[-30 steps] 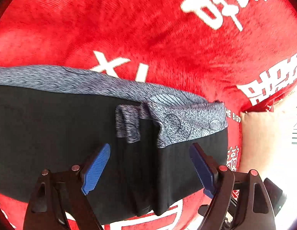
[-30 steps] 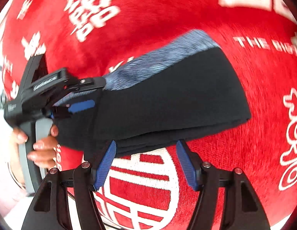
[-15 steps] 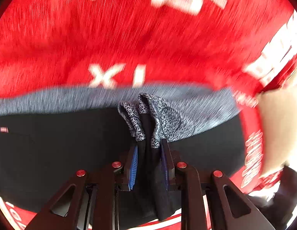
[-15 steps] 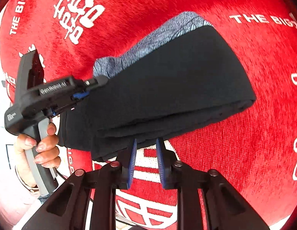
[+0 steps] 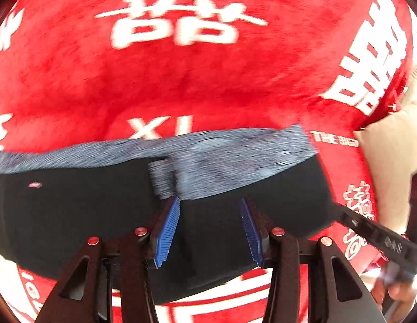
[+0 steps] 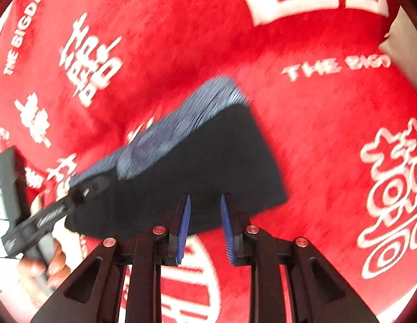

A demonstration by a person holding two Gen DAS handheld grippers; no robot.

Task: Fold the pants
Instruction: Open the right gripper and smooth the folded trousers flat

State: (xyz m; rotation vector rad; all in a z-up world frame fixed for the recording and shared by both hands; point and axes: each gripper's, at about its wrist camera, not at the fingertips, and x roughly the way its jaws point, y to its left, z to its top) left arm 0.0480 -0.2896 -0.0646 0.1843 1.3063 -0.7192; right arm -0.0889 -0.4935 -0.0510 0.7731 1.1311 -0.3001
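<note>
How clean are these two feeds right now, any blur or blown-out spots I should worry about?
Left wrist view: motion blur smears the grey heathered waistband of the folded black pants; blue-padded left gripper stays sharp; pale cushion looks overexposed. Right wrist view: the waistband and the red blanket lettering streak; right gripper crisp; fisheye bending throughout.

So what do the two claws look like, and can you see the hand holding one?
Both the left claw and the right claw are black frames with triangle-shaped holes, small reddish round bolts, and ribbed blue pads on the fingers. From the right camera, the other tool shows white lettering, too blurred to read, and a grey handle held by a bare hand.
</note>
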